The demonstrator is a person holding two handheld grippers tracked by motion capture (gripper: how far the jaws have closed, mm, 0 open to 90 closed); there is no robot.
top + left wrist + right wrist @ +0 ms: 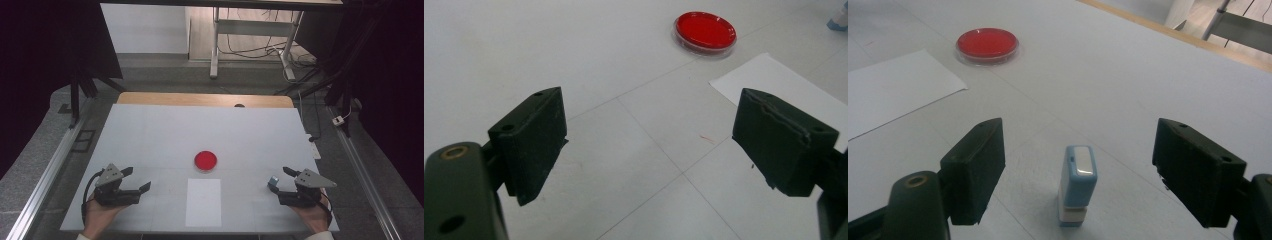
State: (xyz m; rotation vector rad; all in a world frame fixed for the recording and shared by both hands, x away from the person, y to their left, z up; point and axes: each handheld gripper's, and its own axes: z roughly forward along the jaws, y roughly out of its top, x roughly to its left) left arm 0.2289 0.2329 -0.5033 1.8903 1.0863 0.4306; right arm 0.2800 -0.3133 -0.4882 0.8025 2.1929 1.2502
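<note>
A person's right gripper [1079, 175], jaws spread wide, sits lined up on a small blue-and-white self-inking stamp [1077, 186] that stands upright on the white table [150, 130], between the two jaws but touching neither. Nothing has been grasped yet. Seen from the high view, the stamp [273, 183] stands to the right of the white sheet of paper [203, 202], near that sheet's upper right corner and apart from it, with the right gripper [286, 181] just behind it toward the person.

The red ink pad [205, 161], a round shallow dish, lies just beyond the far edge of the paper, uncovered and apart from both tools. The paper looks blank, with no mark visible on it.

The left gripper [136, 179] hovers to the left of the paper, its jaws likewise wide apart and holding nothing; its own view looks across bare table toward the ink pad [705, 31] and a corner of the paper [774, 82].

By this reading the work stands at its very start: the stamp still has to be gripped, pressed on the red pad, and brought down on the sheet, perhaps with the left gripper steadying the paper.
</note>
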